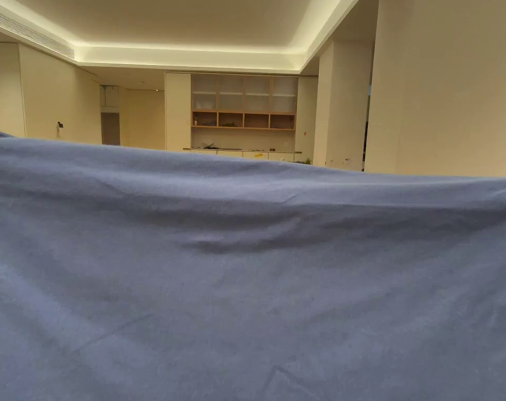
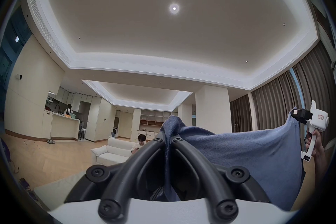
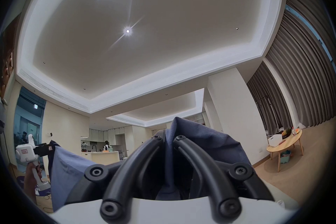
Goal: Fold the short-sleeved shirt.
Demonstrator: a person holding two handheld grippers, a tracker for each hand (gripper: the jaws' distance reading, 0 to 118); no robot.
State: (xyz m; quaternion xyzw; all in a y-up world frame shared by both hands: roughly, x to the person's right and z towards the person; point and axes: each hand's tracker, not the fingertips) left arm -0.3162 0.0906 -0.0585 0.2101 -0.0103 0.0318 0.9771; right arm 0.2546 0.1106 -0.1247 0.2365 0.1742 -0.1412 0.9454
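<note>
The blue short-sleeved shirt [image 1: 247,271] hangs stretched wide in the air, covering the lower two thirds of the head view. My left gripper [image 2: 168,138] is shut on one top corner of the shirt [image 2: 254,155], cloth bunched between its black jaws. My right gripper [image 3: 168,137] is shut on the other top corner of the shirt [image 3: 205,138]. From the left gripper view the right gripper [image 2: 300,117] shows far right, clamped on the cloth, a hand on its handle. From the right gripper view the left gripper [image 3: 42,148] shows far left, also clamped on the shirt.
A person sits on a white sofa [image 2: 112,151] ahead. Another person stands at the kitchen counter [image 2: 63,124] at the back left. A round wooden table [image 3: 283,144] with a white box and fruit stands to the right by grey curtains [image 3: 300,82]. Shelves [image 1: 244,109] line the far wall.
</note>
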